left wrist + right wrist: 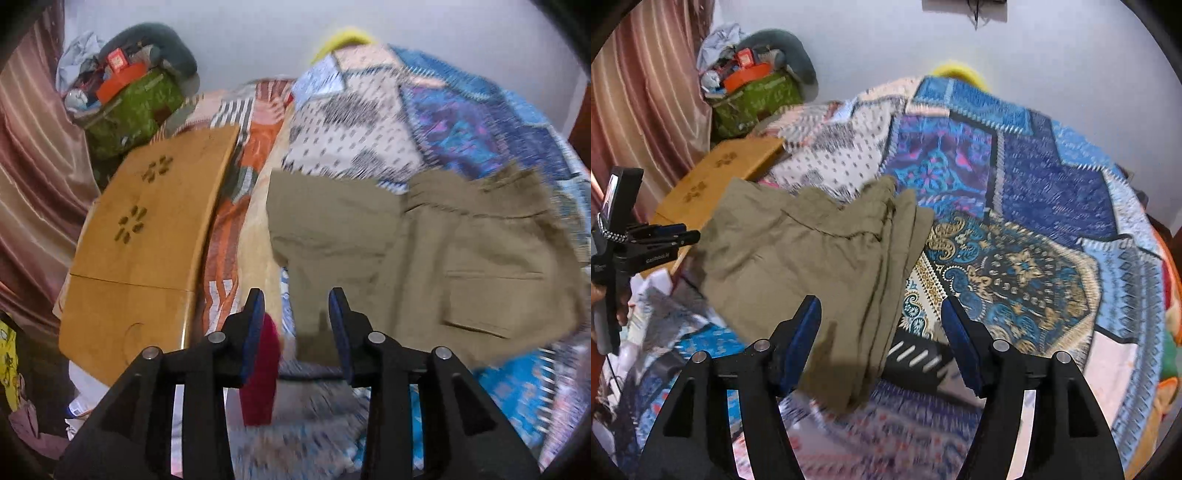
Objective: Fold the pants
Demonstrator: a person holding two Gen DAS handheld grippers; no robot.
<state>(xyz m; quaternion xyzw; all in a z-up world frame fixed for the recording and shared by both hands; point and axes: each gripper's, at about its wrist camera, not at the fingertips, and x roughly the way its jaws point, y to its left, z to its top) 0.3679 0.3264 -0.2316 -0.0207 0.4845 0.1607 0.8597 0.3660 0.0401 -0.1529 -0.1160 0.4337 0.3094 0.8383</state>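
Observation:
Olive-green pants [424, 258] lie folded on a patterned blue bedspread [480, 122], a flap pocket facing up. In the left wrist view my left gripper [297, 306] stands open over the near left edge of the pants, and cloth lies between the blue pads without being pinched. In the right wrist view the pants [798, 251] show stacked layers along their right edge. My right gripper [882, 314] is open wide, and the near corner of the pants lies between its fingers, untouched. The left gripper [690, 234] shows at the far left of this view, by the left edge of the pants.
A wooden lap table [147, 240] lies on the bed left of the pants. Behind it are a green bag [136, 107] piled with clutter and a pink curtain [33, 166]. A dark red item [262, 376] lies under the left gripper. A black striped object [916, 358] lies by the right gripper.

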